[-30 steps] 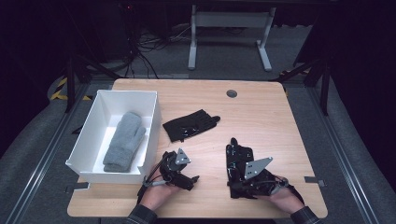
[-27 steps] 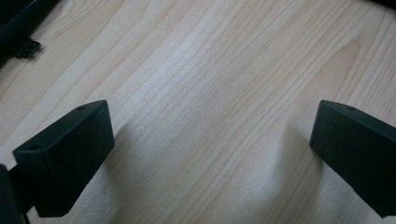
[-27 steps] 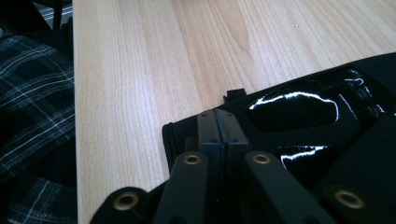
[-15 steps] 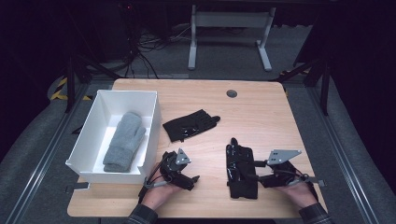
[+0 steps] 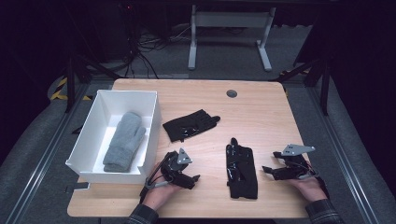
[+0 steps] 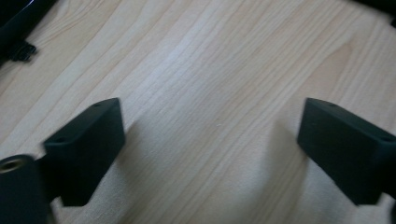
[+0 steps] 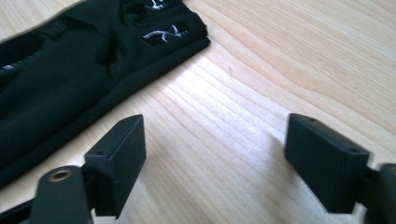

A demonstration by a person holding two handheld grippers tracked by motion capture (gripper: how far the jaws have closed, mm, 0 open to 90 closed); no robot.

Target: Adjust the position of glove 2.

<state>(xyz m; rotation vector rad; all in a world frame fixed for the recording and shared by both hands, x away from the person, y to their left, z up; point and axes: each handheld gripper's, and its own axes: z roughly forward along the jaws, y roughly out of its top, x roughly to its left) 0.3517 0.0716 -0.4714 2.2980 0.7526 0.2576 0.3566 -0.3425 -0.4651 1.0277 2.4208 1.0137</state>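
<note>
Two black gloves [image 5: 242, 168] [image 5: 189, 125] flat on the surface [image 5: 261, 116], one grey mitten [image 5: 123, 140] in one white box [image 5: 88, 140]. Left claw [image 5: 192, 179] parted, just closing slightly on nothing; right claw [image 5: 267, 170] just opening, empty, beside the nearer glove.

Three gloves are on view: two black gloves and one grey mitten. One black glove [image 5: 242, 168] lies flat near the front edge of the wooden table [image 5: 261, 112], and the other black glove [image 5: 189, 125] lies crumpled nearer the middle. The single grey mitten [image 5: 123, 141] lies inside the one white box [image 5: 152, 116] at the table's left side (so one glove boxed, two loose). There is one table, with one small dark round fitting [image 5: 231, 93] set in its far part. Two hand-held grippers count as well: the left gripper [image 5: 191, 179] and the right gripper [image 5: 267, 171], each carried by one hand.
</note>
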